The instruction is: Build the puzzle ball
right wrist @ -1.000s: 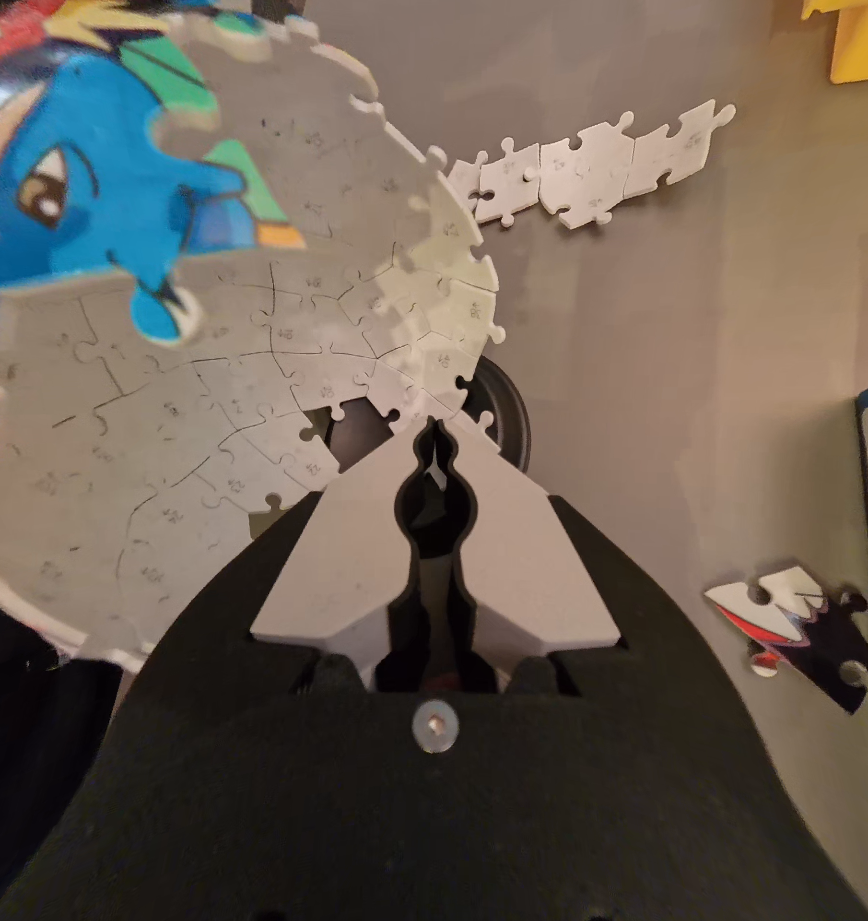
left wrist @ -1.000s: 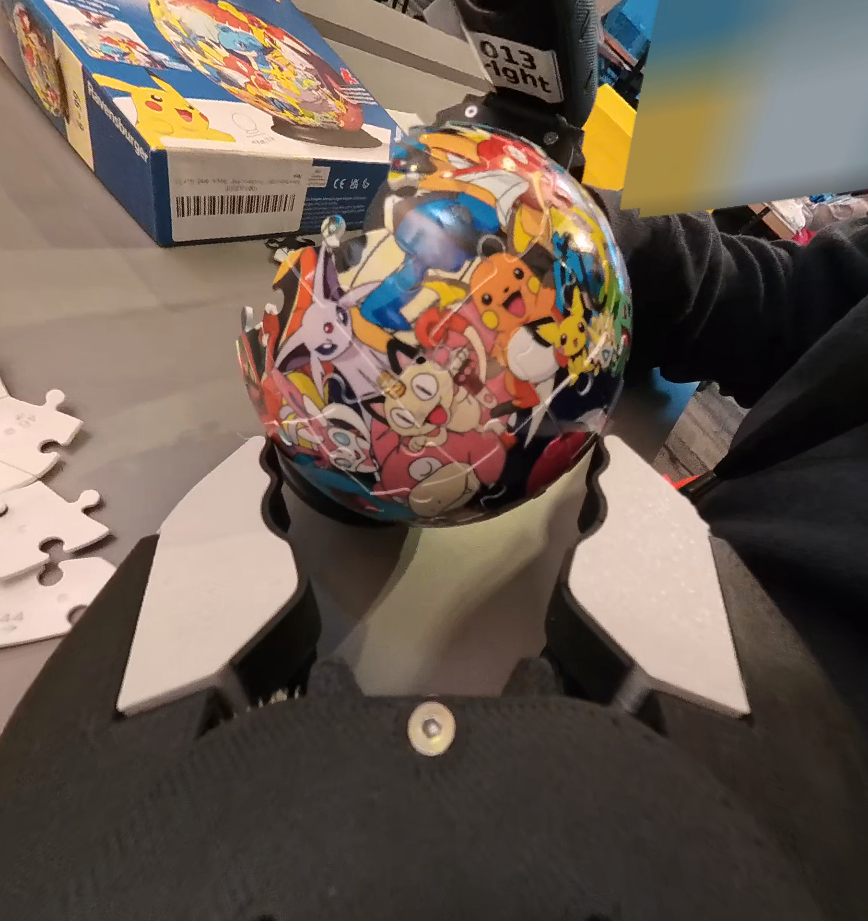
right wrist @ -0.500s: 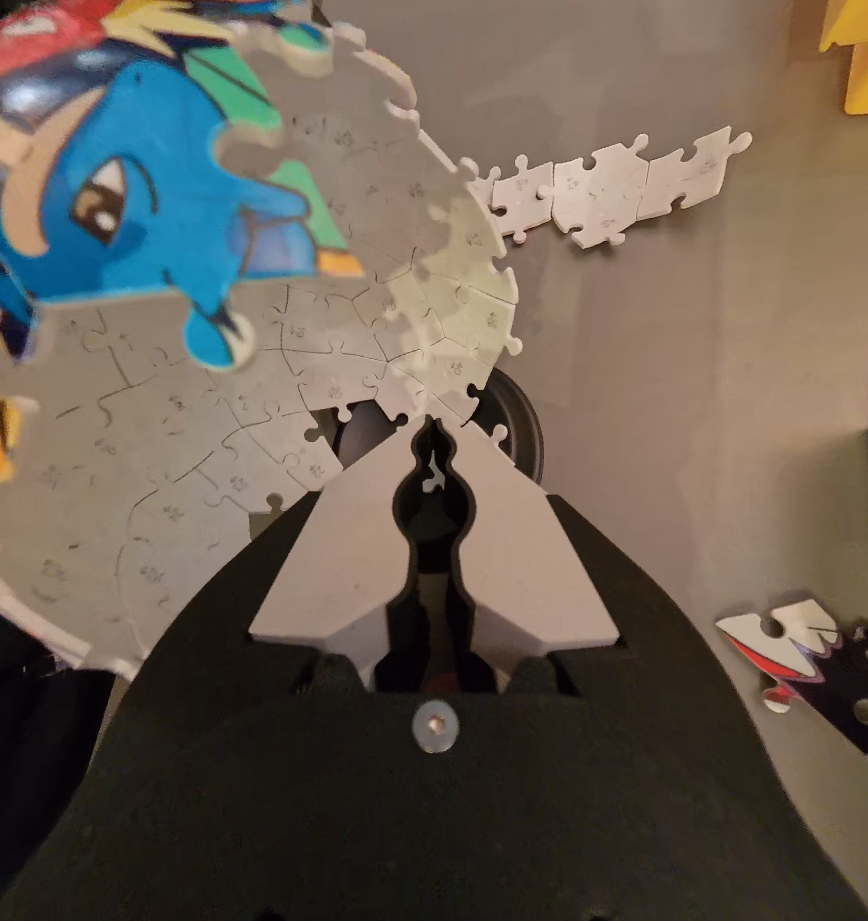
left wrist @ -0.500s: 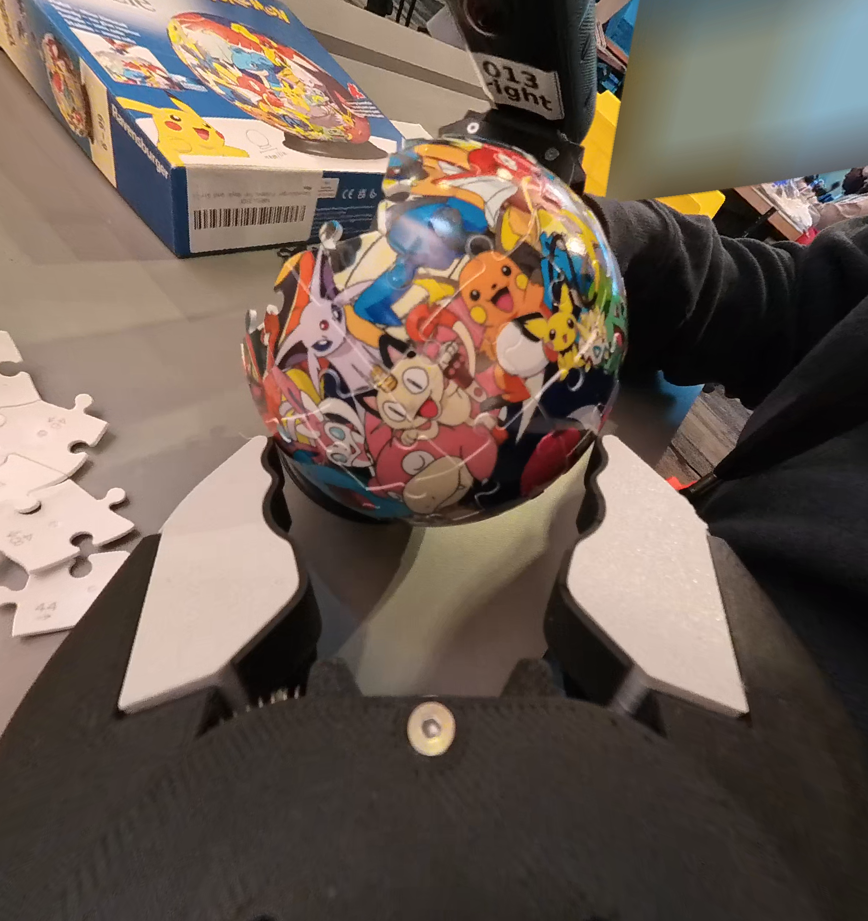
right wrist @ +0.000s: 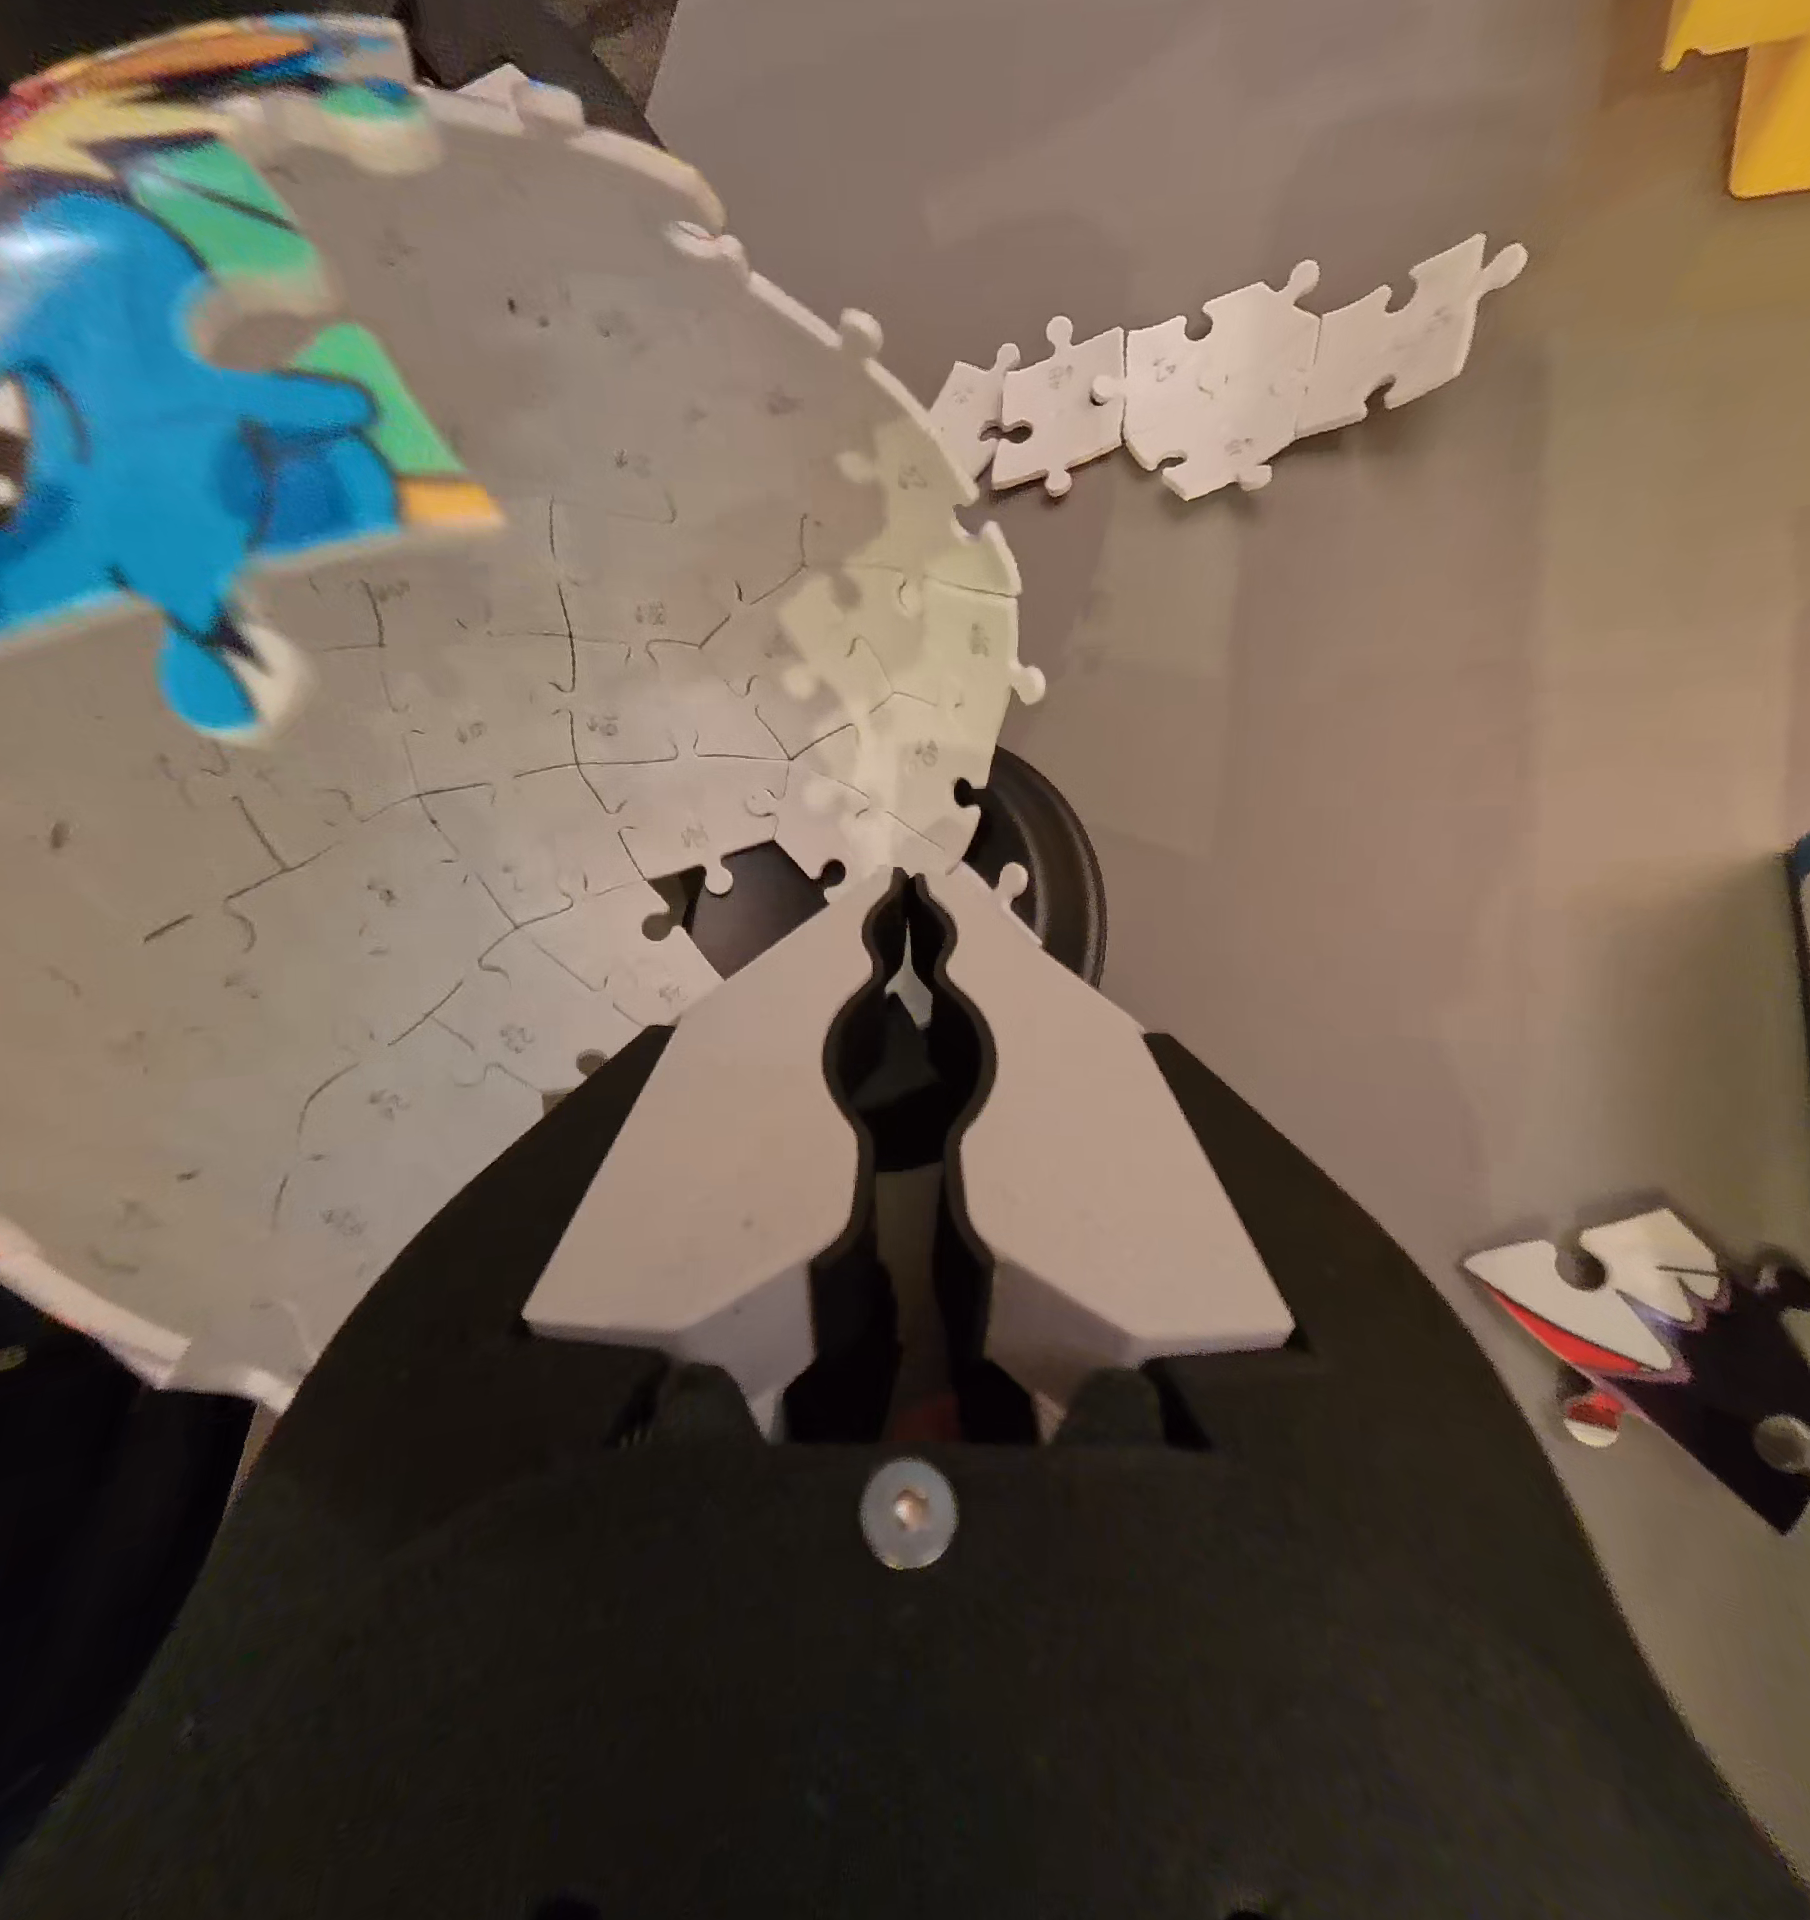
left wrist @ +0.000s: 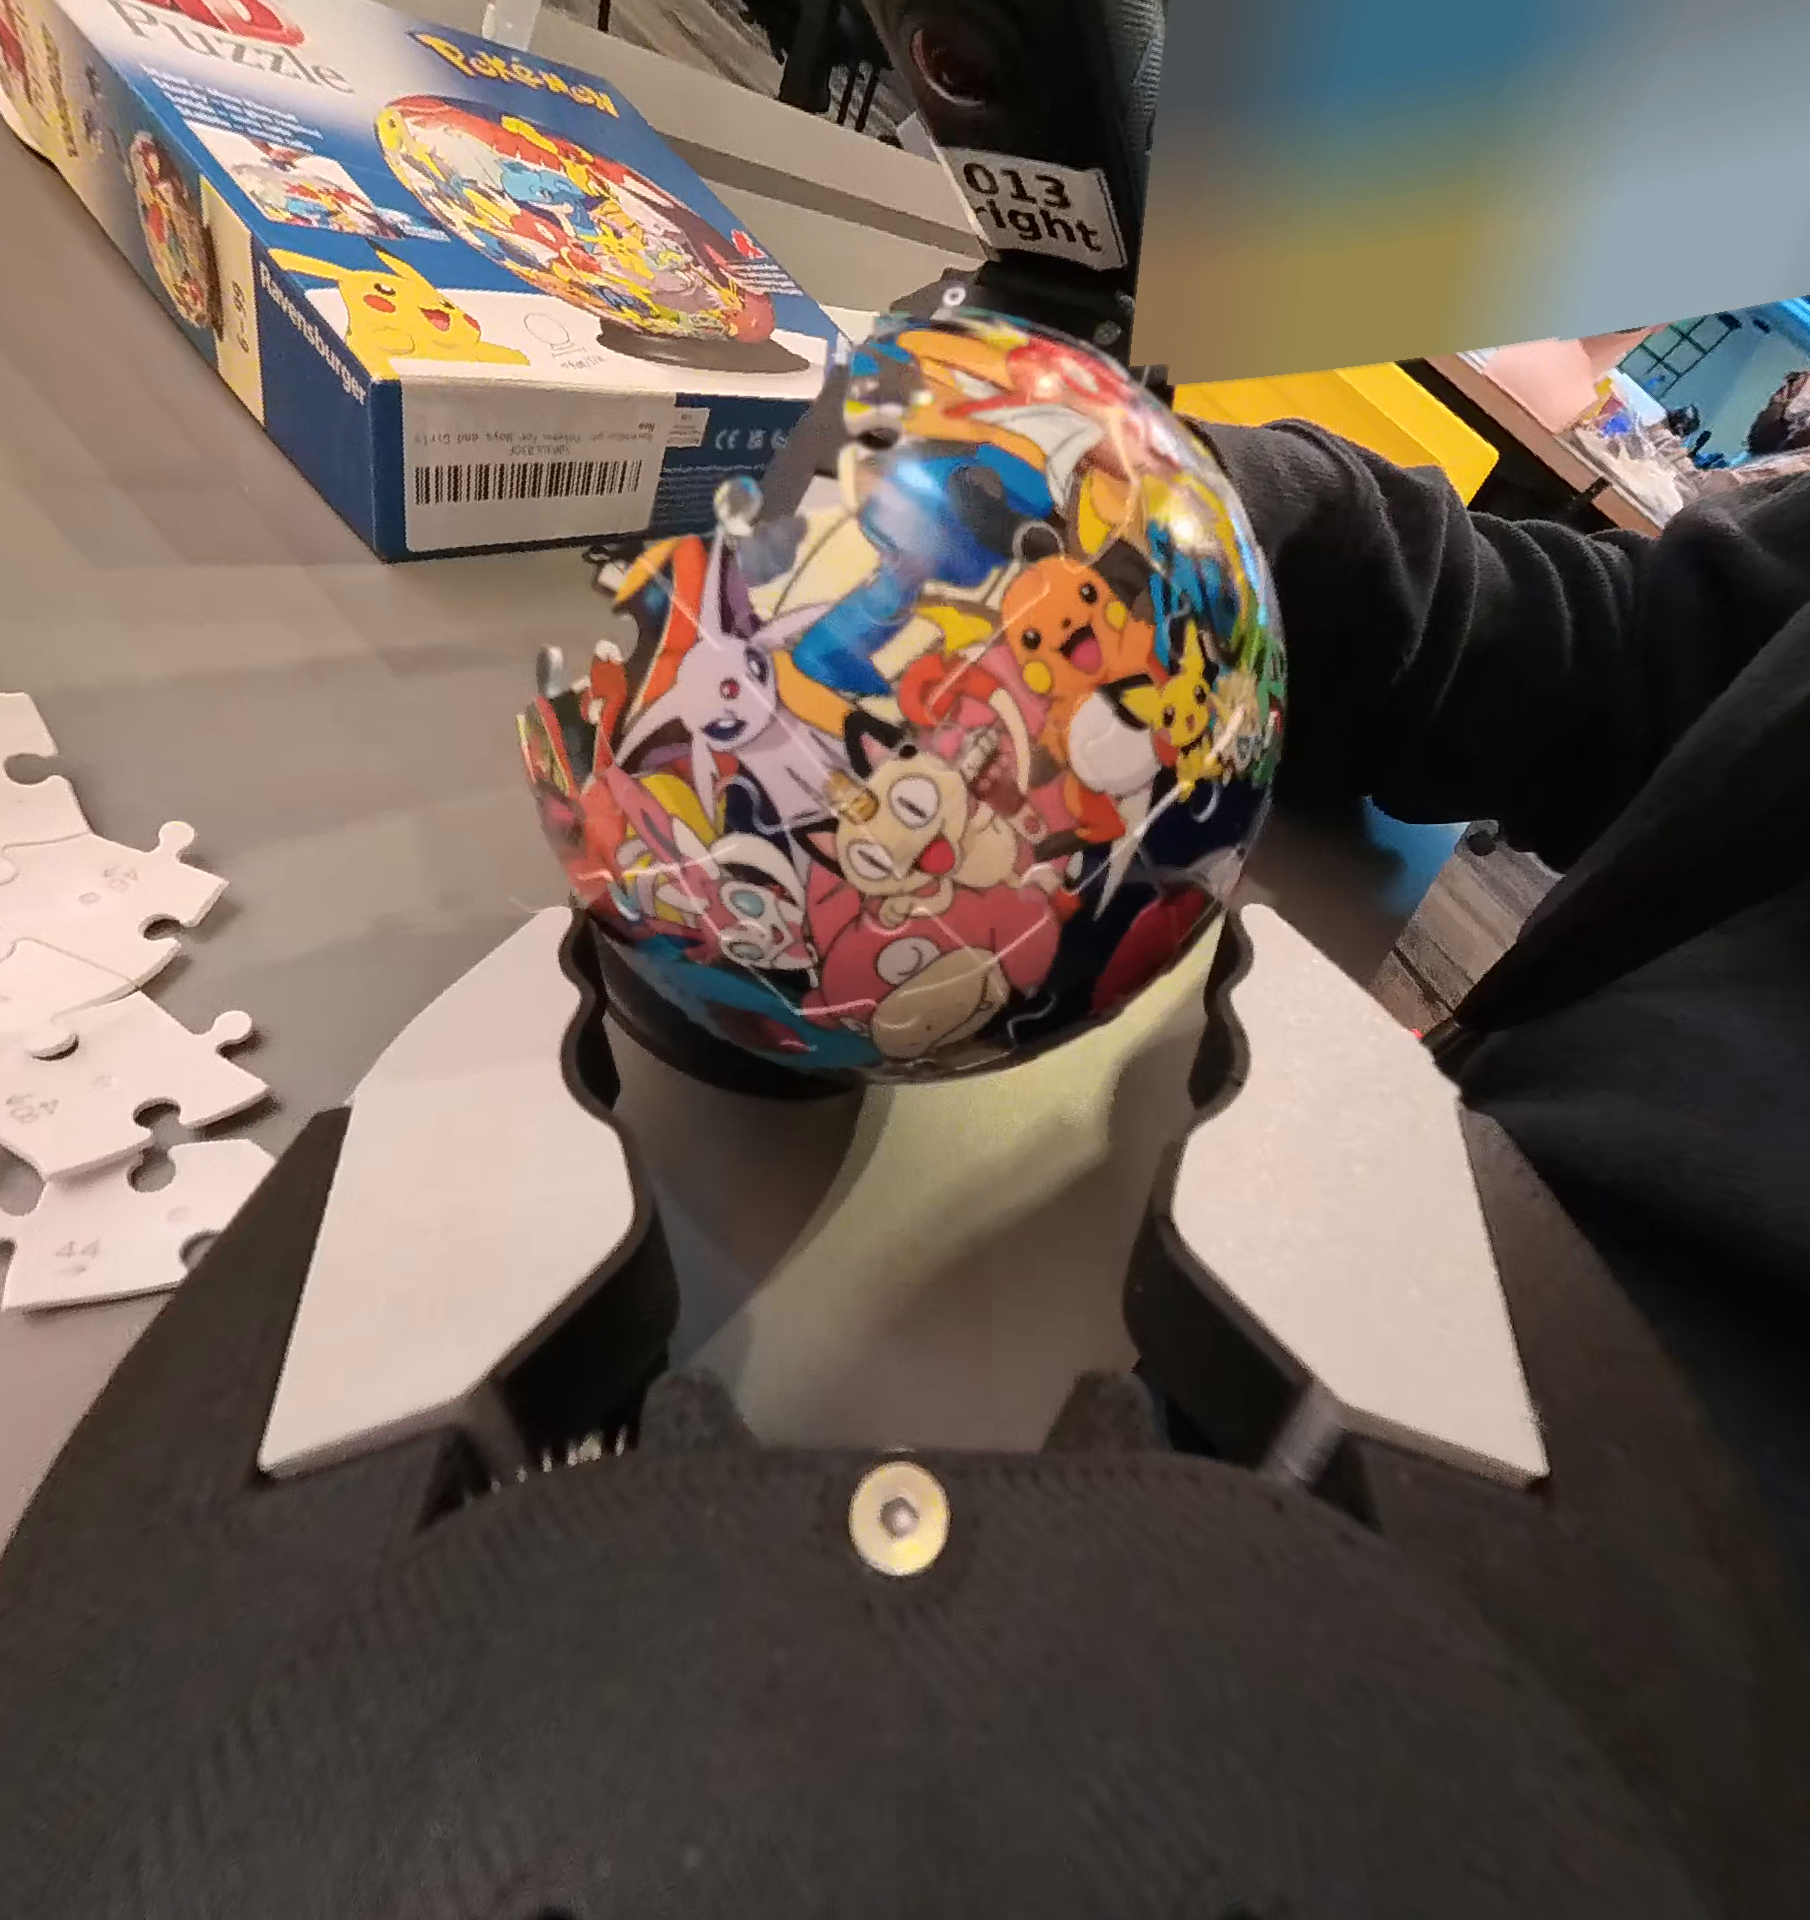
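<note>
The left gripper (left wrist: pixel 901 997), fingers spread wide, cradles the underside of a half-built cartoon puzzle ball (left wrist: pixel 911 707). The right gripper (right wrist: pixel 909 891), fingers pinched together, clamps the ball's open rim. A blue printed puzzle box (left wrist: pixel 444 301) lies far left, white loose pieces (left wrist: pixel 70 997) near left.

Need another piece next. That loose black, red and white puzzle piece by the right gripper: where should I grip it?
The loose piece lies flat, picture side up, clear of neighbours. Probably come straight down and pinch across its narrow width, avoiding the tabs.
</note>
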Tool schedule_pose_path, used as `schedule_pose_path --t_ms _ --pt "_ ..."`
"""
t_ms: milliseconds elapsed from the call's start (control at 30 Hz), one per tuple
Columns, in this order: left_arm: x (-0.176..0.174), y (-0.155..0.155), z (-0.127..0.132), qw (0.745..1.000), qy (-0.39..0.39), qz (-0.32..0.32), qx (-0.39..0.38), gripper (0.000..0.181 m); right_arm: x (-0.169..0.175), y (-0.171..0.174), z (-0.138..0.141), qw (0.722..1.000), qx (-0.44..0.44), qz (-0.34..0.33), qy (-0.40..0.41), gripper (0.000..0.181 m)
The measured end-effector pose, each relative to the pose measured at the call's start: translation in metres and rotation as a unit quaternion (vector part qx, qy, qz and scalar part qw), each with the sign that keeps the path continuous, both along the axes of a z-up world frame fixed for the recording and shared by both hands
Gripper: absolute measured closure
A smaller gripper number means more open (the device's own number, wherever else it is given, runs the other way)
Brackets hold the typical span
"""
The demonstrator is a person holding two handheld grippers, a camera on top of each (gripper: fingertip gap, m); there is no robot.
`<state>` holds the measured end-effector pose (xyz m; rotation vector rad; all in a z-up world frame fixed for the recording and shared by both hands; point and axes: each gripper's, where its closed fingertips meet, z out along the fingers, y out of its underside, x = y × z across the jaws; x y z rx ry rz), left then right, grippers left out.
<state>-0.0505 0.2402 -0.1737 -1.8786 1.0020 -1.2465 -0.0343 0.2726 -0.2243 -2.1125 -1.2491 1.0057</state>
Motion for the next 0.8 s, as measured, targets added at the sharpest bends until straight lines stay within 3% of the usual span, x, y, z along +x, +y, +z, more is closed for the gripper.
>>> schedule_pose_path --t_ms 800 --pt "-0.0029 -0.0013 0.0088 0.999 -0.04 0.021 0.023 0.073 -0.0055 -0.0016 -0.0016 1.0 0.02 0.007 -0.01 0.181"
